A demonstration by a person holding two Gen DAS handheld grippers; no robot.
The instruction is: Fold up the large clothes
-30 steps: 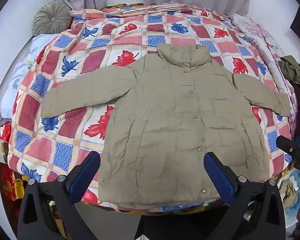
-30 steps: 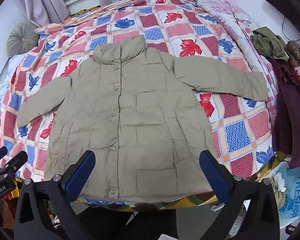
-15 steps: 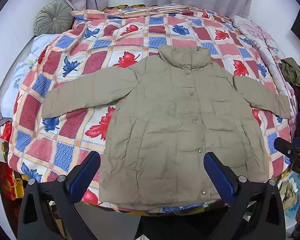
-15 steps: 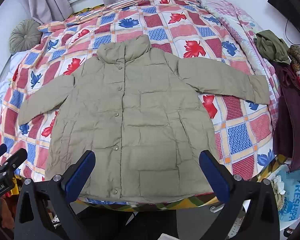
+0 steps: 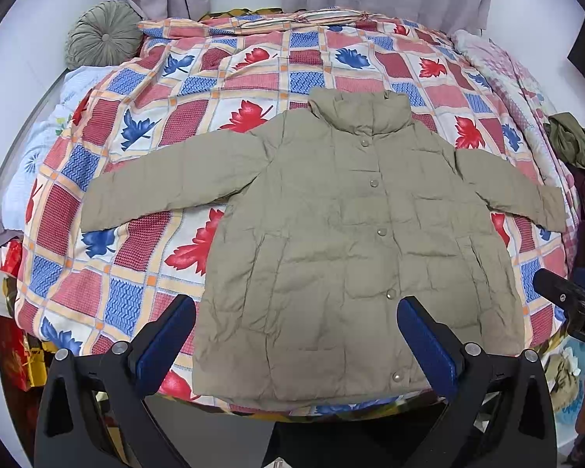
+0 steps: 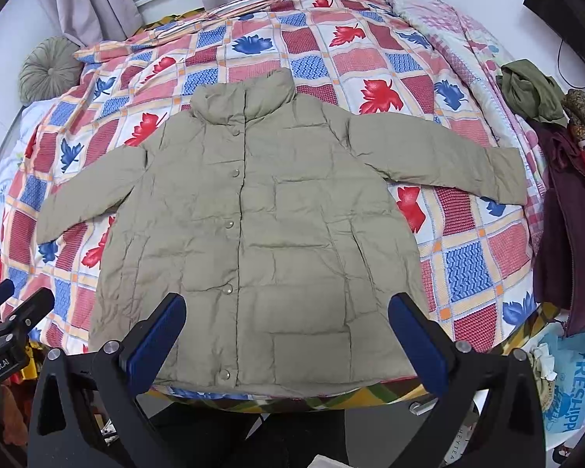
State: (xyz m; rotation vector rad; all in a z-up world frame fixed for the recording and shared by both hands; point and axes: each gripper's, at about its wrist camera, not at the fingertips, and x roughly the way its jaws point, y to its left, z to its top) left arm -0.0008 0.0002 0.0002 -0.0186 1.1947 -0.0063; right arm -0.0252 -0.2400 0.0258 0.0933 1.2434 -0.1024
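An olive-green puffer jacket (image 5: 347, 241) lies flat and buttoned on the bed, collar away from me, both sleeves spread out; it also shows in the right wrist view (image 6: 261, 234). My left gripper (image 5: 296, 335) is open and empty, held above the jacket's hem near the bed's front edge. My right gripper (image 6: 286, 331) is open and empty, likewise above the hem. The right gripper's tip shows at the right edge of the left wrist view (image 5: 565, 300); the left gripper's tip shows at the left edge of the right wrist view (image 6: 15, 308).
The bed has a patchwork leaf-print quilt (image 5: 199, 117). A round green cushion (image 5: 103, 35) sits at the back left. A pile of clothes (image 6: 557, 156) lies along the bed's right side, and a blue bag (image 6: 573, 382) sits by the bed's front right corner.
Both views have shifted slightly, so the jacket sits a little lower in frame. The jacket has not moved and both grippers stay open.
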